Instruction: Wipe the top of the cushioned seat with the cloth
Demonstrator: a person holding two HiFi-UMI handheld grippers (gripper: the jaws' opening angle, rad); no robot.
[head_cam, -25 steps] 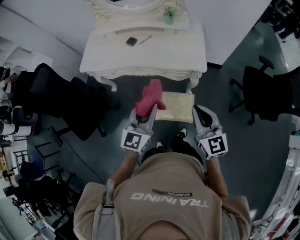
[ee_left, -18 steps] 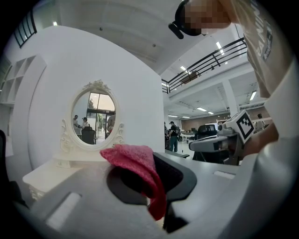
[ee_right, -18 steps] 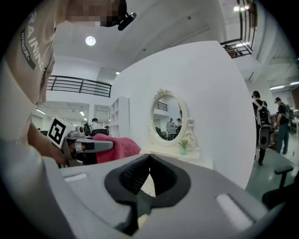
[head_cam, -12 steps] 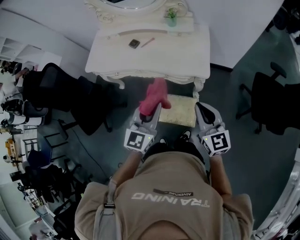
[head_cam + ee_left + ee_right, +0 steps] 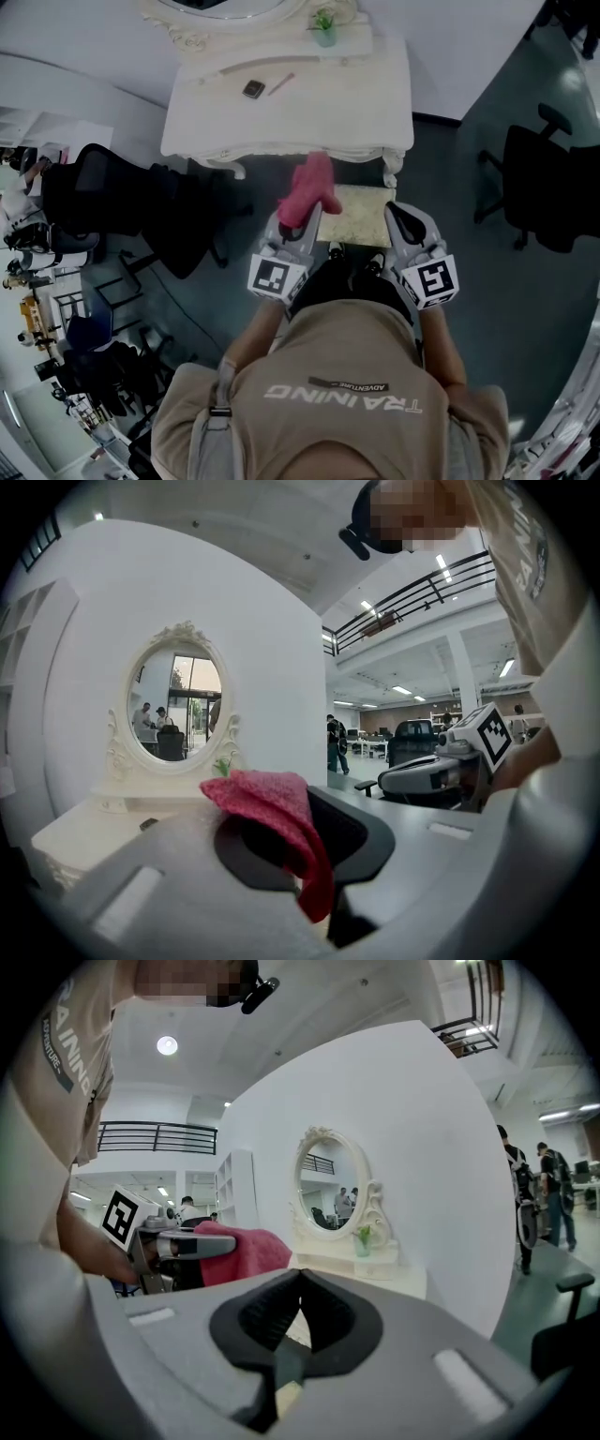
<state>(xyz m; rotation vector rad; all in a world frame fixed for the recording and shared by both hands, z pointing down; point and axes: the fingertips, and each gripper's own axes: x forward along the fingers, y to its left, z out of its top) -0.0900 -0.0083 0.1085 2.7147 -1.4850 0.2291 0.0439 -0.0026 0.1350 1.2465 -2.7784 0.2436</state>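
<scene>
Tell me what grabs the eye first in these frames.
The bright pink cloth stands out most. It is clamped in the left gripper and held near the left edge of the pale cushioned seat. Behind the seat is an ornate white dressing table with an oval mirror. The right gripper is on the seat's right side, with its jaws together and nothing in them.
</scene>
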